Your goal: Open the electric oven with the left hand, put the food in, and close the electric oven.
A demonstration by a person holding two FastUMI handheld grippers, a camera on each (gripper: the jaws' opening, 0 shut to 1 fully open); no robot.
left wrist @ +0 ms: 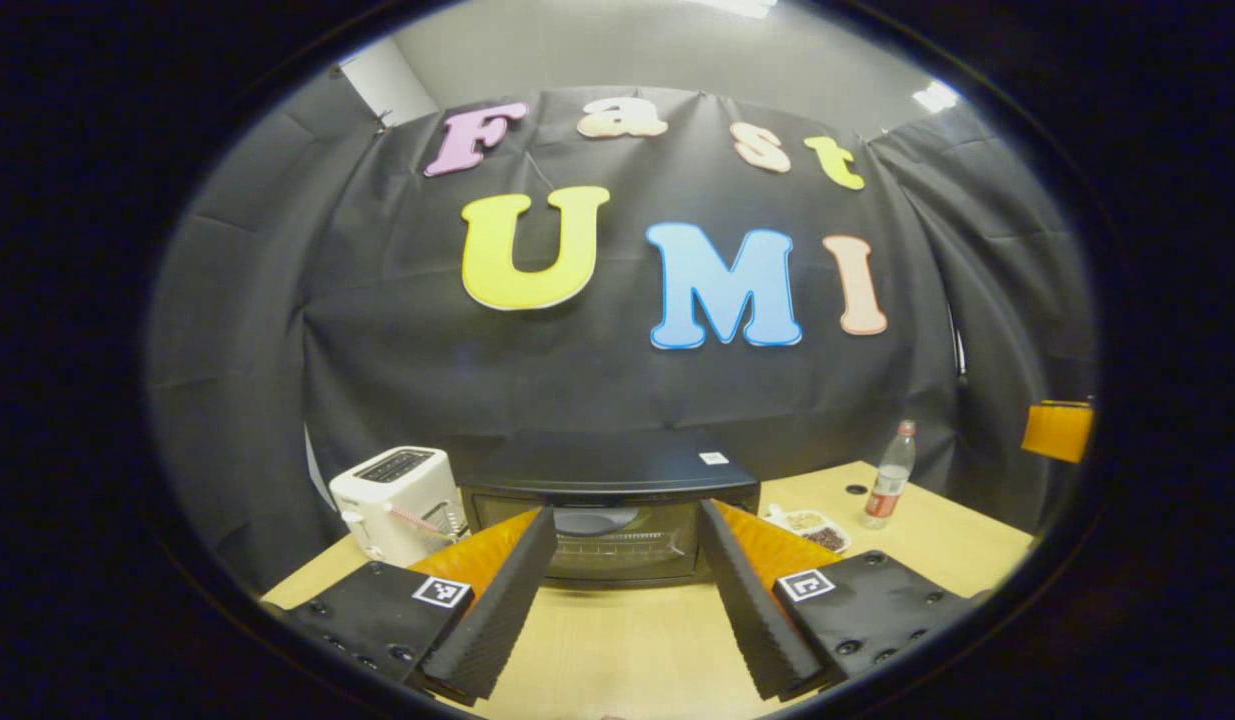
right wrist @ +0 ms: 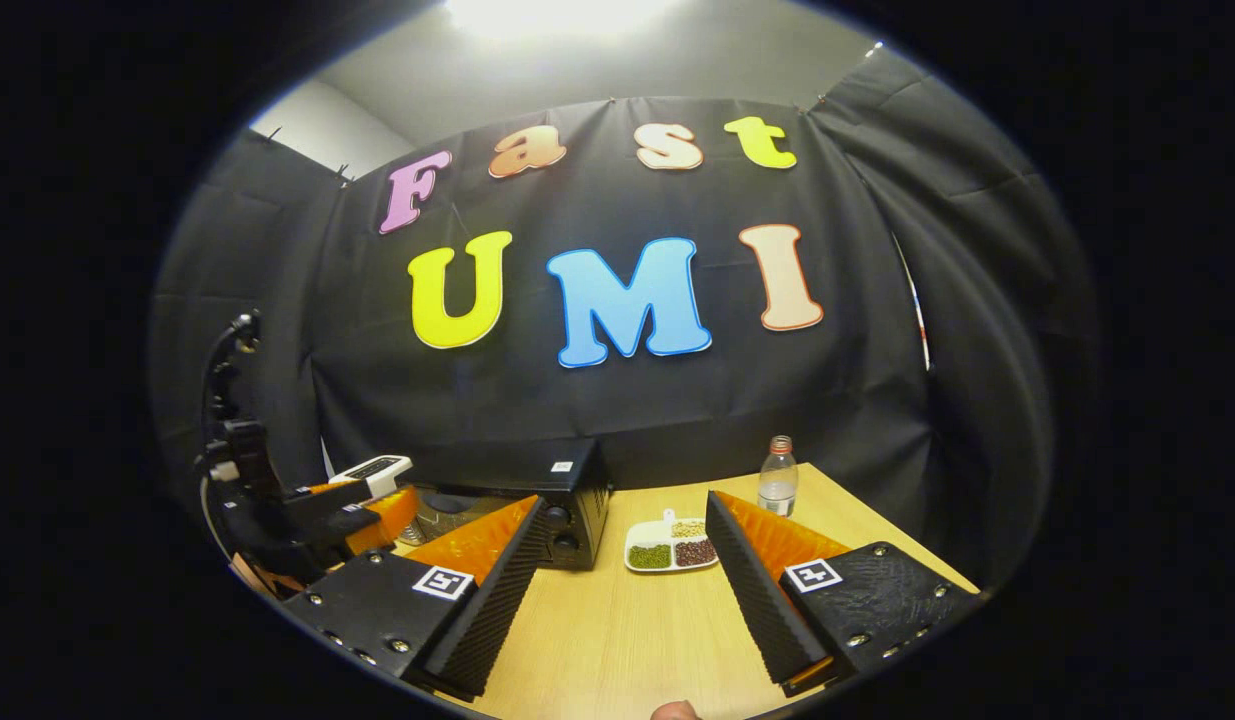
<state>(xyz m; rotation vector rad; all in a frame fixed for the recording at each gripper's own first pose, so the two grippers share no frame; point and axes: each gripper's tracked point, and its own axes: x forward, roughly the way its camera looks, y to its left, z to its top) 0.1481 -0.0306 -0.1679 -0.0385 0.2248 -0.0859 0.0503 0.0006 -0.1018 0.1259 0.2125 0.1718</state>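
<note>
Both fingers of the left gripper (left wrist: 627,560) stand wide apart, holding nothing, above the wooden table (left wrist: 617,640), with the electric oven (left wrist: 609,505) at 12 o'clock, door closed. Right gripper (right wrist: 622,575) likewise gapes empty; the food tray (right wrist: 671,546) sits at 12 o'clock, the oven at 11, a bottle (right wrist: 777,476) at 1.

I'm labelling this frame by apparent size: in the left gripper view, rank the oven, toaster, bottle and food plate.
1. Electric oven
2. Toaster
3. Food plate and bottle: too alike to rank; the bottle also stands farther back.
</note>
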